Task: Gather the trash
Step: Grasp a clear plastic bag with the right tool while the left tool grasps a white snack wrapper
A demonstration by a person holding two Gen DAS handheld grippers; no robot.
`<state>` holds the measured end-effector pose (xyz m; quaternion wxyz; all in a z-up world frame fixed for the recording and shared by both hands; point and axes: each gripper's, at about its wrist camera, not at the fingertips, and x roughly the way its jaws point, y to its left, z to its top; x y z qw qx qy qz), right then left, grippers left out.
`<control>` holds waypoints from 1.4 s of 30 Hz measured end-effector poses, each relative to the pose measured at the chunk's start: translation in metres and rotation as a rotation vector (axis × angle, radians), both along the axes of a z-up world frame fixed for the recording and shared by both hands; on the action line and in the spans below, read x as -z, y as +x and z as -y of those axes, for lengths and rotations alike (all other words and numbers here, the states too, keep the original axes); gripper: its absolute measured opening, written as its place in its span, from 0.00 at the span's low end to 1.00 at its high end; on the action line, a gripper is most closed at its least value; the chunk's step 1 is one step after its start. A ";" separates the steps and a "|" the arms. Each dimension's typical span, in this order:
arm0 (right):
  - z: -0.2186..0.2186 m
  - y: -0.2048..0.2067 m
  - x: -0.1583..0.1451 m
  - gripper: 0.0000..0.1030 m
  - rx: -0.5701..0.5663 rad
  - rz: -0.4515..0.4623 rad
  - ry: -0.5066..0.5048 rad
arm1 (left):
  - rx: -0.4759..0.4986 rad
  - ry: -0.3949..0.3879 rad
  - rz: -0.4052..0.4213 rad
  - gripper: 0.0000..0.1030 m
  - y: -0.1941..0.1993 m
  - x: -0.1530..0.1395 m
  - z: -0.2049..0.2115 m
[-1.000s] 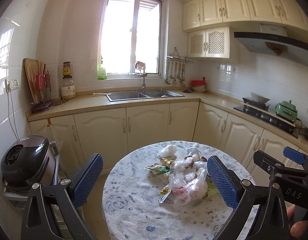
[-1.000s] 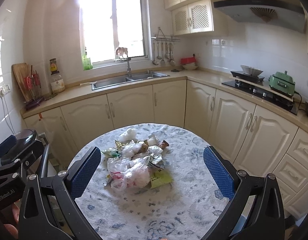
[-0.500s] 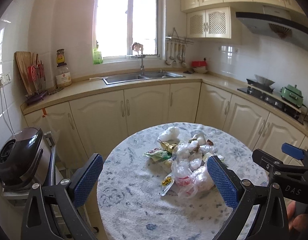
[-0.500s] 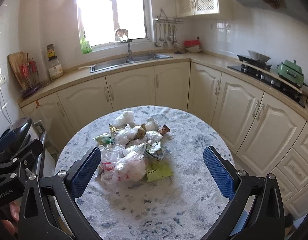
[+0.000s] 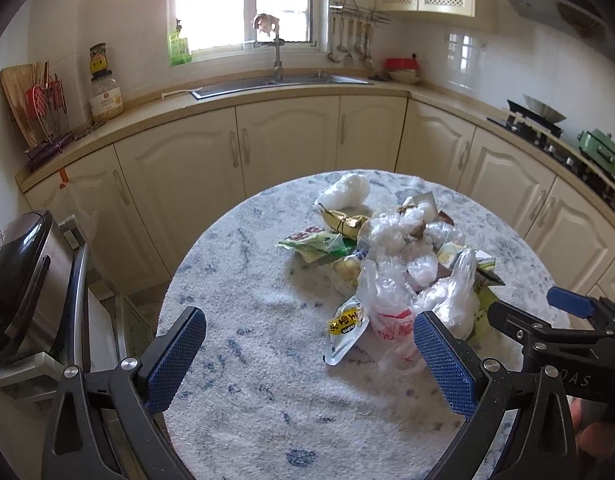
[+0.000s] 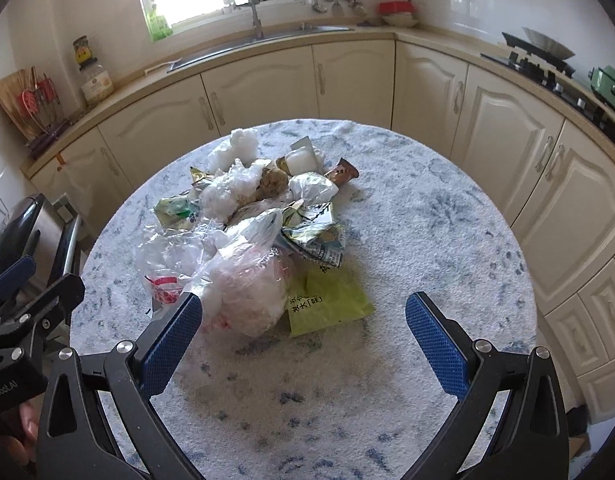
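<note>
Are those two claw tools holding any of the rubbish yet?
No. The left gripper and right gripper both have jaws wide open and empty above the heap of plastic bags and wrappers.

Trash pile [image 6: 251, 236] on round table [image 6: 427, 240]

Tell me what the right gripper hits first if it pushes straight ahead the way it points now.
Most likely the lime-green packet, lying flat ahead between the open fingers of the right gripper. The knotted clear plastic bag bulges beside the left finger and could touch first; depth is unclear. Both rest on the round table.
</note>
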<state>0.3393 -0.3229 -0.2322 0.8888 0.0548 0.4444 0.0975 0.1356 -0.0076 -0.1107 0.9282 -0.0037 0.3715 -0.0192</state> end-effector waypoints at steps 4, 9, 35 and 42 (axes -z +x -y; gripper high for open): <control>-0.001 0.012 0.011 0.96 0.006 -0.032 0.006 | -0.003 -0.004 -0.016 0.99 0.012 0.019 -0.002; -0.015 0.019 0.015 0.91 -0.059 -0.053 0.061 | -0.008 -0.006 -0.046 0.99 0.023 0.036 -0.005; 0.008 -0.004 0.037 0.60 -0.109 -0.091 0.143 | 0.073 0.039 -0.101 0.99 0.048 0.068 0.016; 0.032 -0.003 0.037 0.60 -0.044 -0.101 0.171 | 0.145 0.108 -0.166 0.74 0.084 0.104 0.030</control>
